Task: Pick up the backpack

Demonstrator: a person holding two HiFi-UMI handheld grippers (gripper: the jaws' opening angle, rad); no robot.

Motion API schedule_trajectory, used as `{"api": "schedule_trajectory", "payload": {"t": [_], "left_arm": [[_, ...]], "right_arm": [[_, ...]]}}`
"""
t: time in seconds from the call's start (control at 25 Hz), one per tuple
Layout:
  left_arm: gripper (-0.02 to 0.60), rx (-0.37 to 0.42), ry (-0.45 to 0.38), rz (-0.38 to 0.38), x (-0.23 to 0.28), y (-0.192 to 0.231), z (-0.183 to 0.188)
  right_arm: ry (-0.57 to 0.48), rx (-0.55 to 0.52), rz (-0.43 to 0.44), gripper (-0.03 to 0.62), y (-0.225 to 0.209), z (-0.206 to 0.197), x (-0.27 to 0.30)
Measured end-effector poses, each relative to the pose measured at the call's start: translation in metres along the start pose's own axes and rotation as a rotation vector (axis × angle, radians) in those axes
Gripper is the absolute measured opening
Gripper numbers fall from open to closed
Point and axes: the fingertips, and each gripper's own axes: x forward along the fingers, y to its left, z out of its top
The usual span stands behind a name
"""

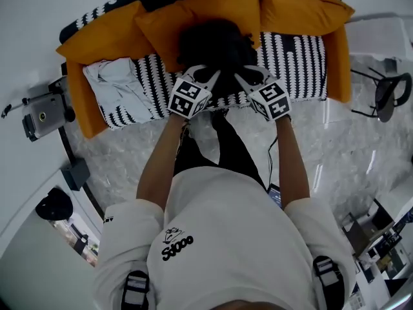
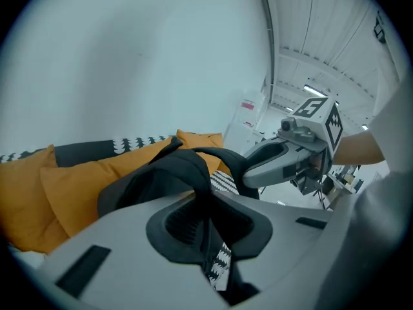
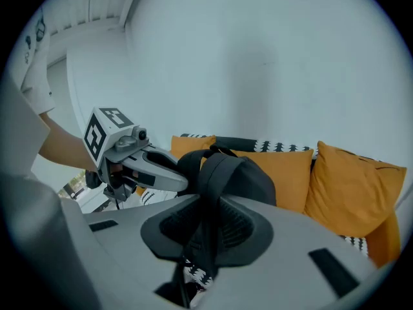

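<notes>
A black backpack [image 1: 216, 47] leans against the orange cushions [image 1: 297, 8] in the middle of a black-and-white patterned sofa [image 1: 300, 63]. My left gripper [image 1: 211, 77] reaches its near left side and my right gripper [image 1: 240, 76] its near right side. In the left gripper view the left gripper [image 2: 205, 218] is shut on a black strap [image 2: 193, 173] of the backpack [image 2: 139, 183], with the right gripper [image 2: 274, 162] beside it. In the right gripper view the right gripper [image 3: 205, 228] is shut on another black strap [image 3: 216, 173] of the backpack [image 3: 255, 179]. The left gripper [image 3: 151, 168] shows at the left.
A pale crumpled garment [image 1: 119, 82] lies on the sofa's left end. A camera on a stand [image 1: 40, 116] is at the left, a dark chair [image 1: 387, 94] at the right. A black cable [image 1: 271, 152] trails over the marble floor [image 1: 335, 154] beside the person's legs.
</notes>
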Motion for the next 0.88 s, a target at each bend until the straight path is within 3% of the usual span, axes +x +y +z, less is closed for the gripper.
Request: {"api": "schedule_trajectory", "payload": {"t": [0.64, 0.88], "left_arm": [[0.048, 0.132, -0.067, -0.051, -0.085, -0.058, 0.023], [0.046, 0.151, -0.128, -0.116, -0.112, -0.086, 0.034]], "right_arm": [[-0.184, 0.052, -0.131, 0.092, 0.080, 0.037, -0.081], [-0.250, 0.054, -0.187, 0.092, 0.100, 0.056, -0.114]]}}
